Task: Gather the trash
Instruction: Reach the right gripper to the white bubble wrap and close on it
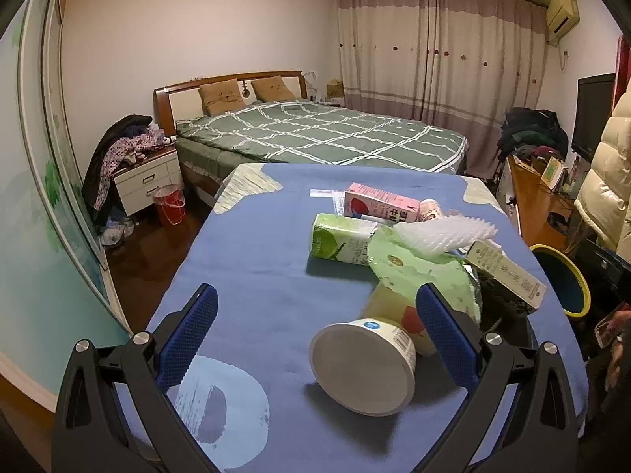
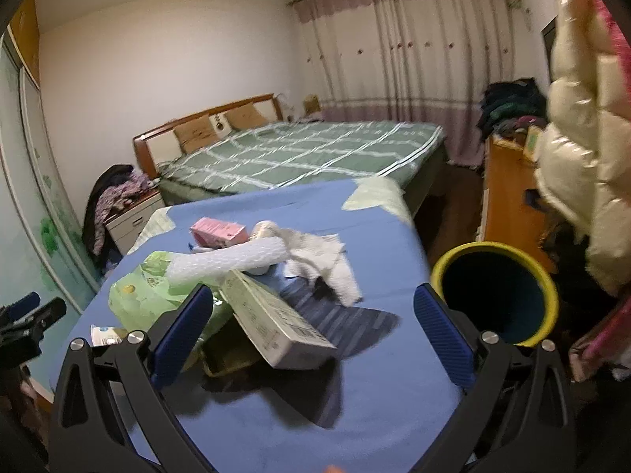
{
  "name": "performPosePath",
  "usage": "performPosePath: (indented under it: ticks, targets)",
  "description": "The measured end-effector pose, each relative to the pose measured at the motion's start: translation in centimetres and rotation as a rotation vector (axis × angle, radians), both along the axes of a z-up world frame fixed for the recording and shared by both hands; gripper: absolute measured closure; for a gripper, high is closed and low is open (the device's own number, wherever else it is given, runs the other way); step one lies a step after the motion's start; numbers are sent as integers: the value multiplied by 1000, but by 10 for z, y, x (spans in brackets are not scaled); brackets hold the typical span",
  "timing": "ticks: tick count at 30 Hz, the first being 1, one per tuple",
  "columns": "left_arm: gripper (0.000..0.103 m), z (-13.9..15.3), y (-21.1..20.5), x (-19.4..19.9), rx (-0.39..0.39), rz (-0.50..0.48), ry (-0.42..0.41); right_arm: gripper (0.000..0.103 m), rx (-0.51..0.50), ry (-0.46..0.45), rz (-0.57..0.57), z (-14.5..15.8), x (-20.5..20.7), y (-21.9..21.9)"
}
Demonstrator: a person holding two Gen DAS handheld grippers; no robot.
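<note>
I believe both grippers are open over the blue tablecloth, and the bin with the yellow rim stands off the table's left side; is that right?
Not quite: the side is wrong. The bin with the yellow rim stands off the table's right side, as the right wrist view shows plainly. The rest holds: the left gripper and the right gripper are both open over the blue tablecloth.

Green checked bed [image 1: 315,134], curtains [image 1: 437,51], nightstand [image 1: 148,179]

White cup [image 1: 364,366] tipped on its side, pink carton [image 1: 380,207], green carton [image 1: 341,238], yellow-rimmed bin [image 2: 497,295] beside table
</note>
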State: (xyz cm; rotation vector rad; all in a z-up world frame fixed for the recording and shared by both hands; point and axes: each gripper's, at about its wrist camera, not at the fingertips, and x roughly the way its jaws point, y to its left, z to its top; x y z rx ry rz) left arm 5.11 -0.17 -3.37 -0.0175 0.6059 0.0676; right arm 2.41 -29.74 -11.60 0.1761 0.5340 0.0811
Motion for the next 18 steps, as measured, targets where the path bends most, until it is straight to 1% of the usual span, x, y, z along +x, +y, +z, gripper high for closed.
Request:
performPosePath:
  ticks: [2,6,8,10,12,15,18]
  targets:
    - [4,-2,1,3,4,4,2,6,13,16,12,-2,15,5]
    - [4,-5,6,11,-5,12,5,6,-13,47,25,-7,46,20]
    - [4,-6,7,15,-3,15,8,6,-8,55,27,-8,61,25]
    - [4,-9,7,20,-3,14,13,10,-3,77,32,-11,79,32]
    - [4,-12,7,25,-2,13,22,11,8,90,36,-15,96,37]
    - [4,-17,8,33,-1,12,35,14,28,155,38,-27,125,44]
    - [4,-20,10,38,0,17,36,15,42,201,31,-37,142,49]
